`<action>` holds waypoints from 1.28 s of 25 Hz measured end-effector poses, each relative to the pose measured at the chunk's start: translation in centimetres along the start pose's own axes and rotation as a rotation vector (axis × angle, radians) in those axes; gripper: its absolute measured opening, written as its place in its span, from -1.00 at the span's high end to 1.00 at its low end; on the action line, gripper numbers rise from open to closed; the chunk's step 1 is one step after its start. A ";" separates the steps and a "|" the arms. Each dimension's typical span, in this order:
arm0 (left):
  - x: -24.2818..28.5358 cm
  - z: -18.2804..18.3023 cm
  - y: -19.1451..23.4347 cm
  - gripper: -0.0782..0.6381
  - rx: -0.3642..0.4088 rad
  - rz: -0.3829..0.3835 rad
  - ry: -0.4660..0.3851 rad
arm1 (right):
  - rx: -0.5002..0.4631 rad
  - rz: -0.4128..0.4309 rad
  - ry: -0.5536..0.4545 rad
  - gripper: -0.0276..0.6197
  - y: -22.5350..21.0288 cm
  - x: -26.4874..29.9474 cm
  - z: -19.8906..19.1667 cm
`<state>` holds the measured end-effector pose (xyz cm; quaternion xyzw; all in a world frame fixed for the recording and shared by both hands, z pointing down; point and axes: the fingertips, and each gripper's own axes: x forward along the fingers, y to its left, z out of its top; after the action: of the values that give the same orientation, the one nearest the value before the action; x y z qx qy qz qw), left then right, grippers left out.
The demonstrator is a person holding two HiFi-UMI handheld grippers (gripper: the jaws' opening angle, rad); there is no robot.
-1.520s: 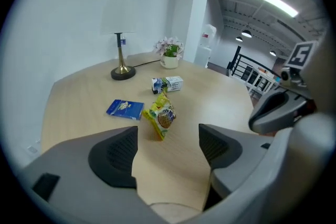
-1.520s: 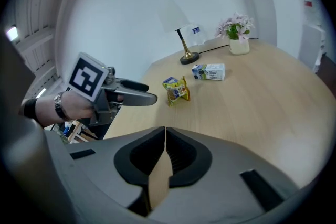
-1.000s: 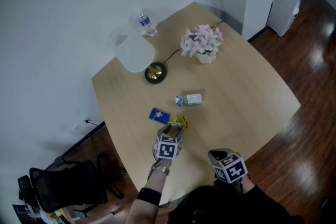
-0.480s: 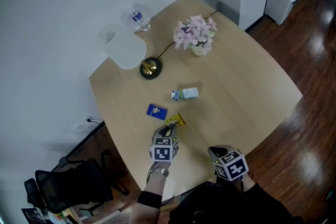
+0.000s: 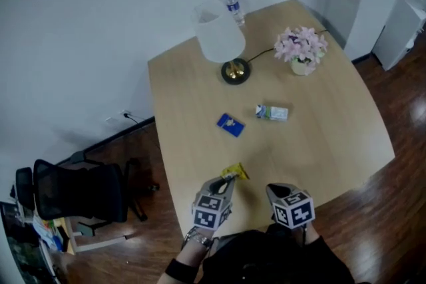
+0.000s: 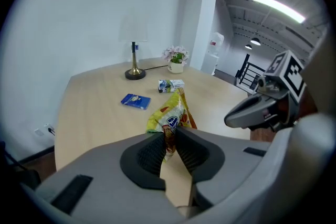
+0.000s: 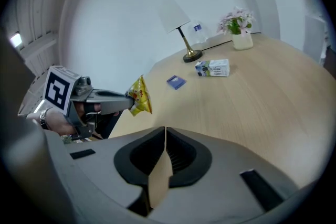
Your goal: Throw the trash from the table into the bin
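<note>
My left gripper [image 5: 227,181] is shut on a yellow snack wrapper [image 5: 235,171], held above the near edge of the wooden table [image 5: 333,143]. Its jaws have just been closing, and the wrapper [image 6: 170,115] is pinched between the pads [image 6: 169,145]. A blue packet [image 5: 230,124] and a small carton [image 5: 272,112] lie on the tabletop farther out. My right gripper [image 5: 275,191] hovers beside the left one, shut and empty [image 7: 165,136]. From the right gripper view the wrapper [image 7: 139,96] hangs from the left gripper [image 7: 126,100].
A white-shaded lamp [image 5: 219,36], a water bottle [image 5: 233,8] and a pot of pink flowers [image 5: 301,48] stand at the table's far side. A black chair [image 5: 73,189] sits on the floor to the left. No bin shows in any view.
The left gripper closed on the yellow wrapper, lifted it off the table and drew it back toward the near edge. The head view has swung left.
</note>
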<state>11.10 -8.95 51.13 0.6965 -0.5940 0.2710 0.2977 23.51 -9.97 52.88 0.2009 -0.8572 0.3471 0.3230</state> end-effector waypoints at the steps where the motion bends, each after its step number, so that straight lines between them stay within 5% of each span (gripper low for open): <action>1: -0.9 -1.0 0.2 0.60 -0.005 0.003 0.002 | -0.017 0.007 0.006 0.90 0.9 0.4 0.2; 16: -14.9 -15.3 10.7 0.60 -0.227 0.072 -0.080 | -0.245 0.056 0.122 0.90 18.8 9.3 -2.5; 24: -19.0 -23.0 14.6 0.60 -0.272 0.123 -0.030 | -0.318 0.104 0.184 0.90 25.0 11.3 -7.1; 32: -23.0 -27.4 16.6 0.60 -0.362 0.222 0.069 | -0.256 0.209 0.150 0.90 29.1 12.8 -8.1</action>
<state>-9.39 24.58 54.39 0.5522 -0.6956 0.2149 0.4062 1.20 14.10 52.64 0.0418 -0.8841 0.2809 0.3712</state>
